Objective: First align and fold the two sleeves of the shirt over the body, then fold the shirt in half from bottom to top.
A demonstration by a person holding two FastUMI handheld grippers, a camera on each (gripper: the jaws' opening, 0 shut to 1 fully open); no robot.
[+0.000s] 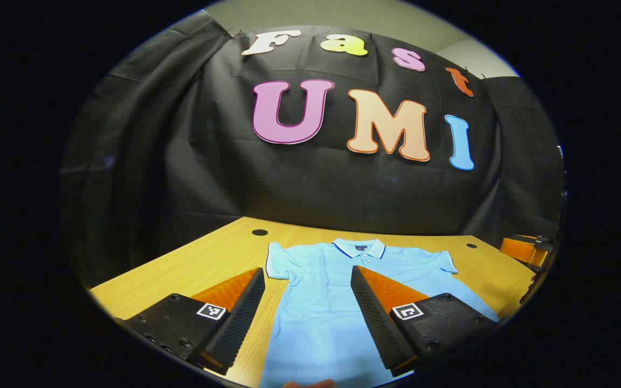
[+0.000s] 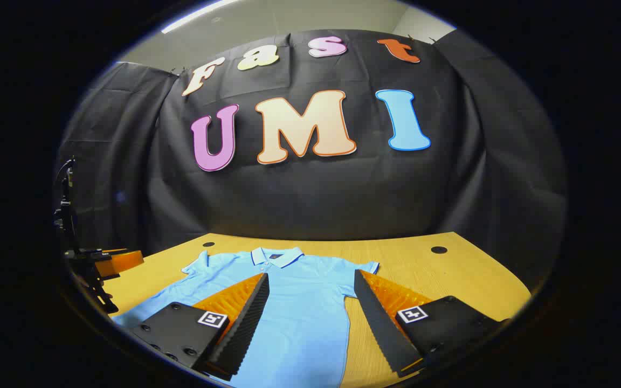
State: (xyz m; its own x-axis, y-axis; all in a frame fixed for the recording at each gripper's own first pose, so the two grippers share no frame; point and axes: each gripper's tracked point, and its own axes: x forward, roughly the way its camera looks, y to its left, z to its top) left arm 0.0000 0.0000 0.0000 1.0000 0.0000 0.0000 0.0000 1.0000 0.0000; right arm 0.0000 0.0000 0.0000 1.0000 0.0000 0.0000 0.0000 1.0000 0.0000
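Still-unfolded shirt (image 1: 321, 302) flat on table (image 1: 192, 269)

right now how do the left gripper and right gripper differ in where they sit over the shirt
The left gripper hangs over the shirt's left half, with bare table under its left finger. The right gripper hangs over the right half, with bare table under its right finger. Both are open, apart from the cloth, and point toward the collar.
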